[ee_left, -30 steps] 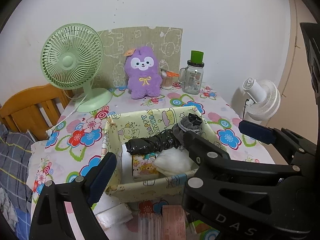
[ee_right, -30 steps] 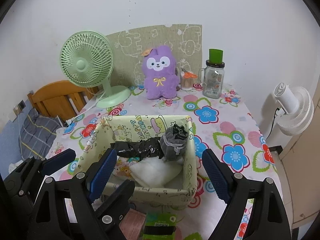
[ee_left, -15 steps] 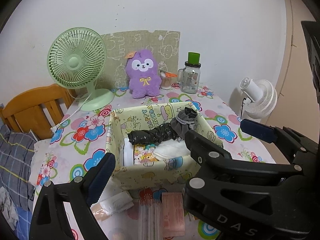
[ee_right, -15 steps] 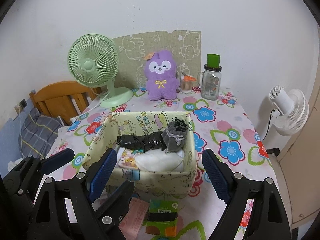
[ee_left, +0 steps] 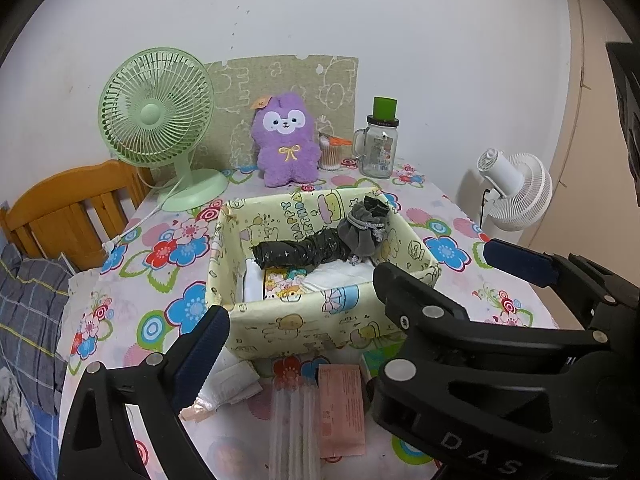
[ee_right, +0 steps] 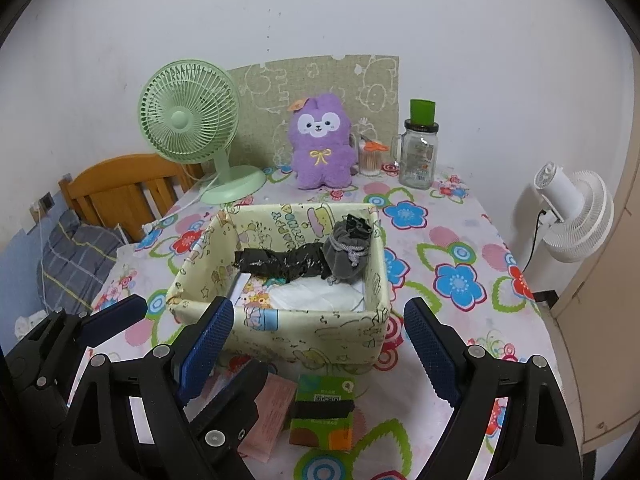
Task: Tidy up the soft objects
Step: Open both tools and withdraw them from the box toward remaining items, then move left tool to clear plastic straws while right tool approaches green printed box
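Room: a small room with a pale wall; a table (ee_right: 460, 240) covered in a bright flower-print cloth stands against it, with a wooden chair back beyond the table's left edge.
Landmark: a pale yellow cartoon-print fabric box (ee_right: 280, 328) sits near the middle of the table; every place below is given relative to this box.
Inside the box: a crumpled black plastic bag (ee_right: 280, 262) lies across the middle, a grey drawstring pouch (ee_right: 346, 254) leans in the far right corner, and a white padded pack (ee_right: 316, 298) and a small cartoon-print packet (ee_left: 282, 286) lie beneath them.
In front of the box: items not yet stowed – a pink flat packet (ee_left: 342, 408), a green and orange packet with a black band (ee_right: 322, 412), a white soft pack (ee_left: 232, 382) and a clear plastic sleeve (ee_left: 294, 424).
Behind the box: a purple plush toy (ee_right: 322, 142) stands upright against the wall, with a green desk fan (ee_right: 192, 124) to its left and a glass jar with a green lid (ee_right: 418, 152) to its right.
Left gripper (ee_left: 348, 292): released – jaws spread wide, holding nothing, hovering just in front of the box.
Right gripper (ee_right: 320, 344): also released and empty, hovering in front of the box above the loose packets.
Progress: judged partway done – several soft things are in the box, while the packets in front of it, and possibly the plush toy, are left.
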Available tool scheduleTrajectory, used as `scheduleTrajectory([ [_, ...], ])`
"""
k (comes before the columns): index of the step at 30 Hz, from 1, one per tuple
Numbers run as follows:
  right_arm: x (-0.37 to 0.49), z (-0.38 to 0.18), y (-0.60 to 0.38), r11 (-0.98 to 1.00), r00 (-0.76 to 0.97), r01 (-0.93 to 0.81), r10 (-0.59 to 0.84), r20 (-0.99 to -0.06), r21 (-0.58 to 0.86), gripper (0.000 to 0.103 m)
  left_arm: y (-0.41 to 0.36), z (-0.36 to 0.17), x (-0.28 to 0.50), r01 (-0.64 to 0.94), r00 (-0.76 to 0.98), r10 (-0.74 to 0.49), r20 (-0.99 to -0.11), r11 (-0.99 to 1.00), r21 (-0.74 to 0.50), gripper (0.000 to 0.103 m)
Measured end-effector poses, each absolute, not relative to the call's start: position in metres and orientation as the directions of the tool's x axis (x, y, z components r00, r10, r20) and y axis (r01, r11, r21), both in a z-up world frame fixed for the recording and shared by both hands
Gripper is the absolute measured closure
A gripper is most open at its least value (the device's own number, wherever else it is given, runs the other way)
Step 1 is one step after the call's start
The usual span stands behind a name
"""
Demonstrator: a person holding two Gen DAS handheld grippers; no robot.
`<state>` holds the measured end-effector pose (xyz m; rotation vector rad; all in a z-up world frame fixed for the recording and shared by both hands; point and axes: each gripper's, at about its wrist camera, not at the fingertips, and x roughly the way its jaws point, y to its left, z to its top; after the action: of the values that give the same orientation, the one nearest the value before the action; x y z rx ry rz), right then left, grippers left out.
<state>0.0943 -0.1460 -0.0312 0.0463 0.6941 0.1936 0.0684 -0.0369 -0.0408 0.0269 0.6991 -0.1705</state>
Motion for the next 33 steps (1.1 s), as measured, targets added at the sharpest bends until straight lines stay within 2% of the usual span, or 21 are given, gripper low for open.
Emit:
scheduleTrajectory([
  [33,0.08,-0.089,-0.137,0.983,0.677,-0.152,0.181,-0.714,0.105,0.014,-0.03,-0.101,0.057,0.15,0.671,-0.138,-0.728,0.987,-0.049,0.006],
])
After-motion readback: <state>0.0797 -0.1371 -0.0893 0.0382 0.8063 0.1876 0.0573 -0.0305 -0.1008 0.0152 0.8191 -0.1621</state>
